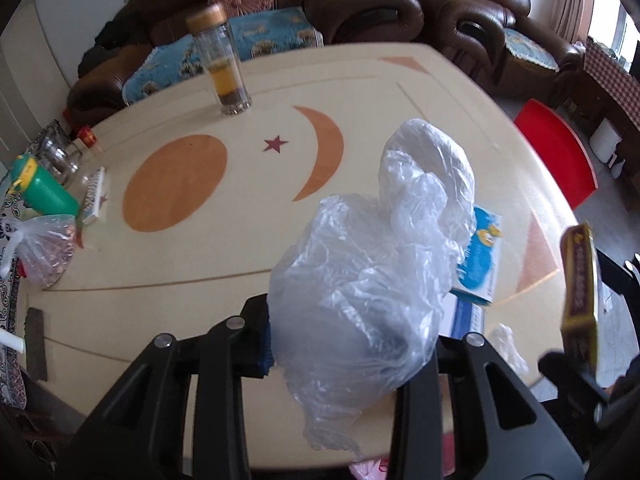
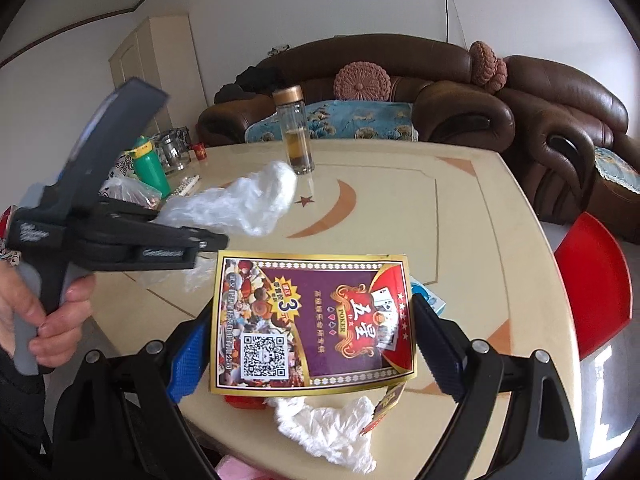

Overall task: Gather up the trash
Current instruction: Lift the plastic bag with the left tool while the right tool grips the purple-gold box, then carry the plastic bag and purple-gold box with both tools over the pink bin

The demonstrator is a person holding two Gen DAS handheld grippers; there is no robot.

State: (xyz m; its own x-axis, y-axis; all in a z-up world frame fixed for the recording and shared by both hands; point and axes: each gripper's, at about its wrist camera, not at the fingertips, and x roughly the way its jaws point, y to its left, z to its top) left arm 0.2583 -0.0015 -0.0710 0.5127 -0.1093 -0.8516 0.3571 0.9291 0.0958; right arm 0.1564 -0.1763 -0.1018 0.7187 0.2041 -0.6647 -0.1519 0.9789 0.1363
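Mid-collection, both grippers loaded and lifted off the surface (image 2: 460, 216).

Left gripper (image 1: 348, 344): clenched on a crumpled clear plastic bag (image 1: 384, 248), held above the surface; blue pad visible on the left finger, right finger buried in the film, so exact bite point hard to read. Same bag visible in the right wrist view (image 2: 244, 200), trailing from the gripper tip.

Right gripper (image 2: 312, 328): grasping a purple-and-gold playing-card box (image 2: 316, 320) across its width, blue pads pressed on both edges, printed face toward the camera, raised clear of the surface.

Left to gather, by the look of it: a crumpled white tissue (image 2: 328, 424) at the near edge, a small red scrap (image 2: 244, 402) just beside it under the card box, and a blue carton (image 1: 480, 256) lying flat behind the bag. Glass tea bottle (image 1: 224, 64), green cup (image 1: 44, 188) and tied bag of snacks (image 1: 44, 248) probably not trash.

Step in hand: carrying off the two grasped pieces. No bin in either view. Next move calls for finding one, releasing both loads there, then returning for the tissue with a low, pinching approach at the surface edge.
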